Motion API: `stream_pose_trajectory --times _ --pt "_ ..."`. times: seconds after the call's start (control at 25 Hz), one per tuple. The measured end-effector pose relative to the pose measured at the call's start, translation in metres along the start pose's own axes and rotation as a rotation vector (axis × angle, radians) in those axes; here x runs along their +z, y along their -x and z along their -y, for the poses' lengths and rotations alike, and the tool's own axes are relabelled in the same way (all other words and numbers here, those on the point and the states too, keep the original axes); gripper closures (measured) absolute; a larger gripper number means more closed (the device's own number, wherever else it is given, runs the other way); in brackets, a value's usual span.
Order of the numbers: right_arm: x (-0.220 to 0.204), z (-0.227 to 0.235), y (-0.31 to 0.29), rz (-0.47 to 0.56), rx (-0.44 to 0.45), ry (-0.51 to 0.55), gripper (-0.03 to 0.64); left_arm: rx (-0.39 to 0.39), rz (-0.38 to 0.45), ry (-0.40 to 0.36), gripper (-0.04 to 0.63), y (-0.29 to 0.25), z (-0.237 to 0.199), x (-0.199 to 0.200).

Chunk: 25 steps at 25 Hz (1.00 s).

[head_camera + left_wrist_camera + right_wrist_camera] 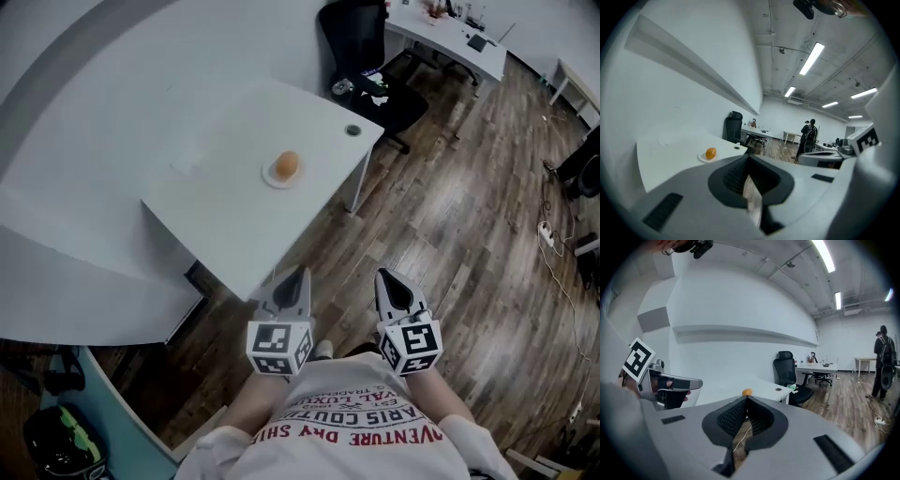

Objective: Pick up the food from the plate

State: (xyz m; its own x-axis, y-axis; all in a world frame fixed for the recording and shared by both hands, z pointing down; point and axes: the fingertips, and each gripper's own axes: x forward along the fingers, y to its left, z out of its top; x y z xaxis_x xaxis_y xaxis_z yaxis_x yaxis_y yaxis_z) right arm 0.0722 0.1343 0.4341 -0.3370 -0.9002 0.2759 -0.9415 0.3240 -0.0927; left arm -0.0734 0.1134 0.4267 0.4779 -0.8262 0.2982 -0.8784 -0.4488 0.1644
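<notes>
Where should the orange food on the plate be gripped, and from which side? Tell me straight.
Grip the food across its rounded middle, just above the rim of the plate. Come from the near edge of the table, tilted slightly down: the lump stands proud of the shallow plate with nothing beside it, so that nearest side is likely easiest.

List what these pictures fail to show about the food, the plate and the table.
- Food: too small in every view to say what it is.
- Plate: in the right gripper view, hidden behind the right tool; only the food shows.
- Round thing by the table corner: too small to identify.
</notes>
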Motion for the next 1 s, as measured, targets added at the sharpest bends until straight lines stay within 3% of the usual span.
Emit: stream_pose_trajectory --times 0.32,0.56,0.84,1.0 --pt "0.003 0.02 -0.078 -0.025 0.106 0.028 0.606 0.092 -0.018 0.05 0.588 -0.057 -0.035 -0.004" --pt "0.039 0.06 -0.151 -0.007 0.239 0.088 0.606 0.206 0.062 0.098 0.588 -0.116 -0.051 0.031" --pt "0.08 0.112 -0.229 -0.014 0.393 0.14 0.606 0.351 0.086 0.131 0.589 -0.187 -0.064 0.065" --pt "0.089 0.132 -0.265 -0.028 0.466 0.165 0.606 0.372 0.076 0.145 0.588 -0.225 -0.064 0.071"
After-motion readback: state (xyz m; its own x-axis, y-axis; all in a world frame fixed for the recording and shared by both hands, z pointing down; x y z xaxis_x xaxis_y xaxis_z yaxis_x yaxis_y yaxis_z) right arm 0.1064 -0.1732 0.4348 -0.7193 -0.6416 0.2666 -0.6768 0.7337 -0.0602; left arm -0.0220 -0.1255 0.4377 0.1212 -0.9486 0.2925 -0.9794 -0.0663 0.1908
